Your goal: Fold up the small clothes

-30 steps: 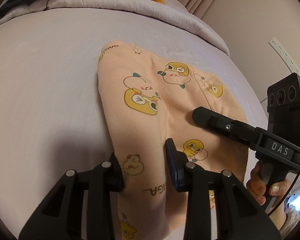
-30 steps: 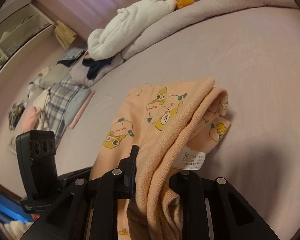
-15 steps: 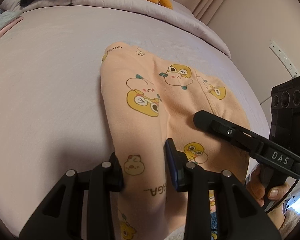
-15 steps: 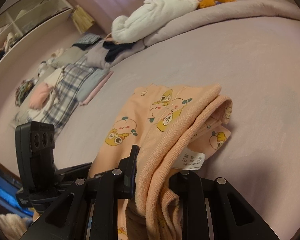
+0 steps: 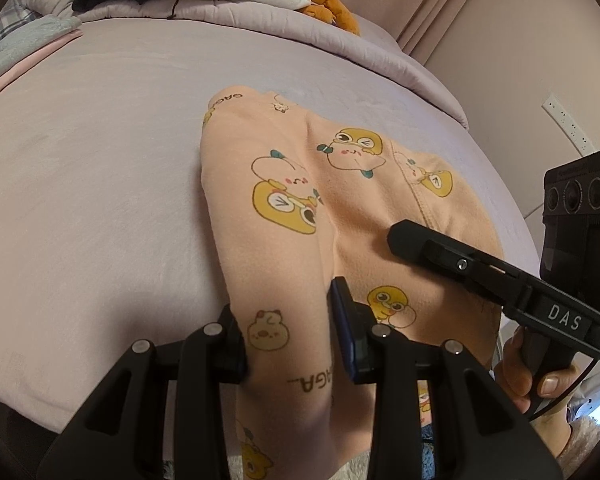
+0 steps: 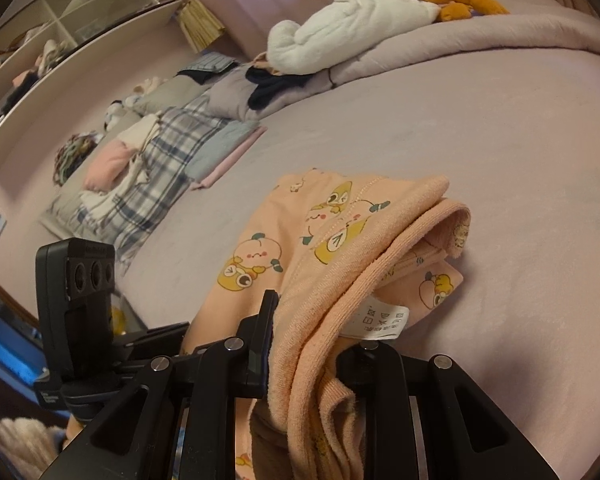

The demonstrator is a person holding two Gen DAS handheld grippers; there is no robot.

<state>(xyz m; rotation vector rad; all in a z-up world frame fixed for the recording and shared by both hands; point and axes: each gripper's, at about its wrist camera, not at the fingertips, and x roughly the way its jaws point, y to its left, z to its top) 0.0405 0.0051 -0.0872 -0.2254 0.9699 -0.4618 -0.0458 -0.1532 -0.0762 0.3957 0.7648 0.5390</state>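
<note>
A peach garment (image 5: 284, 216) printed with yellow cartoon ducks lies on the lilac bed (image 5: 100, 184), close to the near edge of the bed and reaching toward its middle. The near part of the cloth is raised from the sheet, the far part rests on it.

The left gripper (image 5: 286, 338) has its jaws clamped on a thick fold of the garment at the near end; the fabric fills the gap between both pads. The right gripper (image 6: 312, 328) has its jaws clamped on the ribbed hem of the same garment, with several layers bunched between them. A white care label (image 6: 380, 320) hangs out from the fold, just beside the right jaw.

In the left wrist view the right gripper (image 5: 460, 264) comes in from the right side above the cloth, held by a hand (image 5: 528, 376) on its handle. In the right wrist view the camera block of the left gripper (image 6: 76, 284) stands at the left.

At the far edge of the bed there is a rolled lilac duvet (image 6: 460, 44) with a white plush toy (image 6: 352, 28) on it. At the left edge lies a pile of folded clothes (image 6: 168, 148), with a plaid piece on top
</note>
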